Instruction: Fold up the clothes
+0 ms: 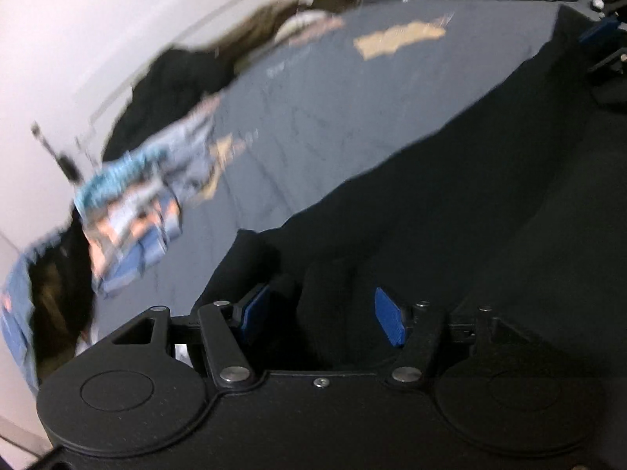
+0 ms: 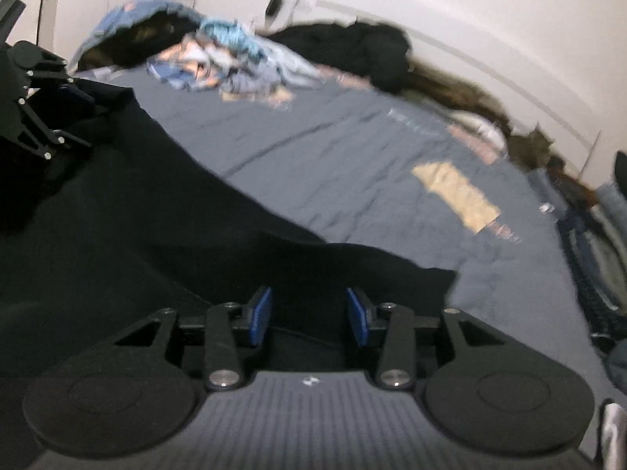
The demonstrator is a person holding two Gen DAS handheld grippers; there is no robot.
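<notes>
While both views are smeared by blur, we can still make out a black garment spread over a grey-blue bed cover, its far edge running as a slanted line across each picture. In the left wrist view our left tool sits over the near part of that garment with its blue pads standing apart; a raised fold of the black cloth lies between them, yet we cannot see the pads pressing on it, so we read the tool as open. In the right wrist view our right tool is likewise open, its two blue pads set apart with dark cloth showing in the gap below and no pinch on it. This tool hangs near a corner of the garment, just beside where the black cloth ends and the bed cover begins.

At the left edge of the right wrist view we see the other tool, at the far side of the same garment. A heap of mixed clothes in blue, white and peach lies along the far side of the bed against the pale wall, with a black bundle beside it. A tan patch shows on the bed cover to the right.
</notes>
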